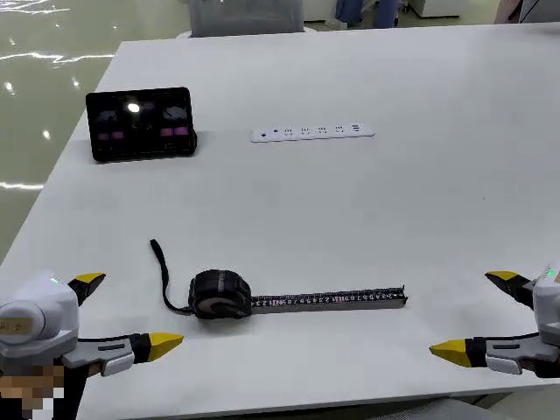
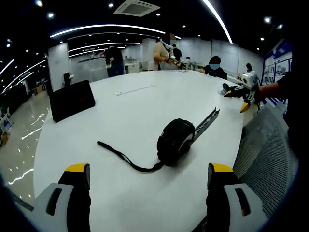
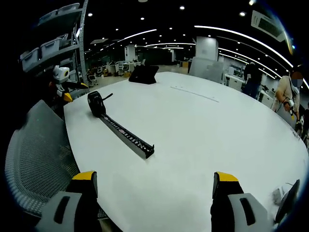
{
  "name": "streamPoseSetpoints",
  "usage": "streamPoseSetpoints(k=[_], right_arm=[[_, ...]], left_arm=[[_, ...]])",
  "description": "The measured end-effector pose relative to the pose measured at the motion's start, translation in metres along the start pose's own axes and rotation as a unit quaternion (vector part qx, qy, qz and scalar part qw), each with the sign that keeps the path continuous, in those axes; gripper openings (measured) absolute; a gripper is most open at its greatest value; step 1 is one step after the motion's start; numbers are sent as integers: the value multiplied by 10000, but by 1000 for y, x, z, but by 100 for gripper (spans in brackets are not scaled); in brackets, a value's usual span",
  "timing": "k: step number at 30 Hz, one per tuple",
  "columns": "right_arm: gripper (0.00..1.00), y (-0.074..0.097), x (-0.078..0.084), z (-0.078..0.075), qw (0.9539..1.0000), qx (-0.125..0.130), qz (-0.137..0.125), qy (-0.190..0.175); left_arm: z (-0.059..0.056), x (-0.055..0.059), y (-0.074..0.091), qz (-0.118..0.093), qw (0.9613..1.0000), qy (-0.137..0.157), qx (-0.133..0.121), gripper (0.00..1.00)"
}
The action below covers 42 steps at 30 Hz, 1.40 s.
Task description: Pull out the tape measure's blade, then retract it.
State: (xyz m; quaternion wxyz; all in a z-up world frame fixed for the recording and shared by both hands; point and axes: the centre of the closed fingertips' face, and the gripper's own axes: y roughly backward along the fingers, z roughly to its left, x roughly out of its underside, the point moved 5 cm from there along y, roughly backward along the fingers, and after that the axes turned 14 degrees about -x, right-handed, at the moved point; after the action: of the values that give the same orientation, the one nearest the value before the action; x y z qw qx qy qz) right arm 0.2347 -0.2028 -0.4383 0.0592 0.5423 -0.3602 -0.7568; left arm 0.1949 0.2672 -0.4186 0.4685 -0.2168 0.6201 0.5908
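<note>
**A:** How are your grippers set?

**B:** My left gripper (image 1: 131, 311) is spread wide and holds nothing. It sits low over the near-left corner of the desk (image 1: 367, 210). My right gripper (image 1: 471, 313) is just as wide and just as empty, at the near-right edge. Each is angled inward, toward the work between them.

**A:** And the tape measure?

**B:** The tape measure (image 1: 219, 294) lies on the desk between them, nearer my left gripper and touching neither. Its strap (image 1: 160, 267) curls off to the left. The blade (image 1: 332, 300) runs out to the right along the desk, and its hook end stops well short of my right gripper.

**A:** Which step is that?

**B:** I'd say the pull-out is done and the retracting is left. The blade lies extended with nothing holding it, so the lock is probably on.

**A:** What does the next move need?

**B:** My left gripper has to close on the case to steady it. Then the lock must be freed, ideally with my right gripper guiding the hook end so the blade doesn't whip back.
</note>
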Motion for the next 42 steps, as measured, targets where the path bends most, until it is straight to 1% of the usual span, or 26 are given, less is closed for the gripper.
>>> streamPoseSetpoints(k=[2,11,14,17,18,21,23,24,25,27,29,34,35,36,38,41,42], right_arm=[[99,1,1,0,10000,-13,14,-2],[99,5,1,0,10000,-13,20,-50],[99,4,2,0,10000,-23,72,-25],[99,4,4,1,9999,-52,142,17],[99,4,4,1,9999,-58,160,11],[99,4,4,1,9999,-49,145,12],[99,5,4,-1,9999,-40,147,-14],[99,5,4,-2,9999,-44,149,-19],[99,5,4,-3,9998,-38,204,0],[99,5,4,-3,9995,-68,250,181],[99,5,6,-4,9993,-94,353,122],[99,4,7,-5,9989,-150,433,38],[99,4,7,-5,9989,-154,438,51],[99,4,6,-5,9988,-165,450,74],[99,4,2,-5,9988,-193,403,211],[99,4,-1,-8,9986,-195,457,187],[99,4,-1,-9,9985,-193,462,207]], left_arm=[[0,1,0,7,10000,-7,-10,99],[-1,-3,2,-16,10000,24,21,99],[-2,-4,2,-13,10000,18,35,99],[-2,-3,2,27,9999,44,94,99],[-3,-3,2,37,10000,7,92,99],[-5,-5,1,43,9999,38,134,99],[-5,-5,0,59,10000,6,52,99],[-5,-4,-1,81,9999,16,62,99],[-7,-4,-2,114,9999,44,85,99],[-11,-5,-3,120,9998,26,134,99],[-16,-5,-4,175,9997,-37,166,99],[-26,-8,-10,212,9995,28,224,99],[-26,-9,-13,214,9995,47,214,99],[-28,-10,-15,205,9997,55,95,99],[-39,-12,-17,227,9997,31,100,99],[-51,-14,-21,250,9997,-28,60,99],[-53,-15,-22,255,9997,-42,35,99]])
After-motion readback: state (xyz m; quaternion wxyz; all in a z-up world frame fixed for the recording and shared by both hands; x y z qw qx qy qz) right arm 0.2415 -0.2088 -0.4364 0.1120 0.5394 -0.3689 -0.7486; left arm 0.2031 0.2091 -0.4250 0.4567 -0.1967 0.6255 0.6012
